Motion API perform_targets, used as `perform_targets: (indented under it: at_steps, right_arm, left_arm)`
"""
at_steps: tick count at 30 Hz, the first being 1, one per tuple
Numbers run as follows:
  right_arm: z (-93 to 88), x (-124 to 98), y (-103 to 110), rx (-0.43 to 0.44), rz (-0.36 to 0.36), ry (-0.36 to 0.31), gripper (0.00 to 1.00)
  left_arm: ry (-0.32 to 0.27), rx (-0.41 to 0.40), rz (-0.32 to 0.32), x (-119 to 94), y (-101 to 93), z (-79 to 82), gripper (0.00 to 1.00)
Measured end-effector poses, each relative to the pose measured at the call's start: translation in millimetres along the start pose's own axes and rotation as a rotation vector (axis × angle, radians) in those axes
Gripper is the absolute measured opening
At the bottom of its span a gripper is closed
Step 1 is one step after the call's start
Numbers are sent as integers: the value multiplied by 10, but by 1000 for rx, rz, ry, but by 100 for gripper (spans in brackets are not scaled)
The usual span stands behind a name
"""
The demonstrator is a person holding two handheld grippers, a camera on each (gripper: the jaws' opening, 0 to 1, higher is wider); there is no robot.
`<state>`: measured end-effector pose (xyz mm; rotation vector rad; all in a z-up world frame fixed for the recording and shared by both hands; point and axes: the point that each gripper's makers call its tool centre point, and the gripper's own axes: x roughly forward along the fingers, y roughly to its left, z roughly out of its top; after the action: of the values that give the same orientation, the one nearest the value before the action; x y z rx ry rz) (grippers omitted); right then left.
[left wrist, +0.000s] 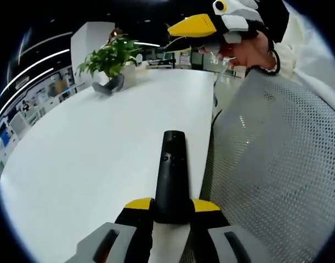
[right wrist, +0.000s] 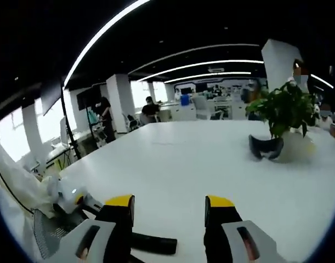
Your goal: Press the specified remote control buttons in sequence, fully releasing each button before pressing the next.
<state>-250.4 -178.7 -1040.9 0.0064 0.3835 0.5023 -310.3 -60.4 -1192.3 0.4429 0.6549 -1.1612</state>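
Note:
A black remote control (left wrist: 172, 175) points away from me over the white table (left wrist: 90, 159), and my left gripper (left wrist: 172, 205) is shut on its near end. High in the left gripper view a hand holds my right gripper (left wrist: 192, 26) above the table's far side. In the right gripper view, my right gripper (right wrist: 170, 211) stands open with nothing between its yellow-tipped fingers. The remote (right wrist: 153, 244) shows low in that view, below the jaws. The left gripper (right wrist: 73, 200) comes in from the left beside a white sleeve.
A potted plant (left wrist: 109, 57) (right wrist: 285, 109) stands at the far end of the table with a dark curved object (left wrist: 109, 86) (right wrist: 266, 147) next to it. A grey mesh chair back (left wrist: 277, 164) rises close on the right. People (right wrist: 104, 112) are in the office behind.

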Motion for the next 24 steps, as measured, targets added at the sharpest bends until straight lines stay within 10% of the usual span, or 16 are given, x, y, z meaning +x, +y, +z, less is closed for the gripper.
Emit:
perform_targets:
  at_steps: [4, 8, 12, 17, 24]
  right_arm:
    - [31, 53, -173, 84, -100, -57, 63]
    - [28, 15, -300, -31, -206, -43, 39]
    - [75, 19, -205, -51, -154, -84, 43]
    - [33, -16, -254, -130, -187, -51, 14]
    - [-91, -55, -37, -13, 2, 29, 0]
  left_arm:
    - [2, -3, 4, 5, 5, -1, 25]
    - [3, -3, 6, 12, 11, 7, 25]
    - [5, -12, 10, 9, 52, 13, 25]
    - [8, -18, 19, -2, 150, 15, 25]
    - [3, -18, 33, 6, 228, 41, 25]
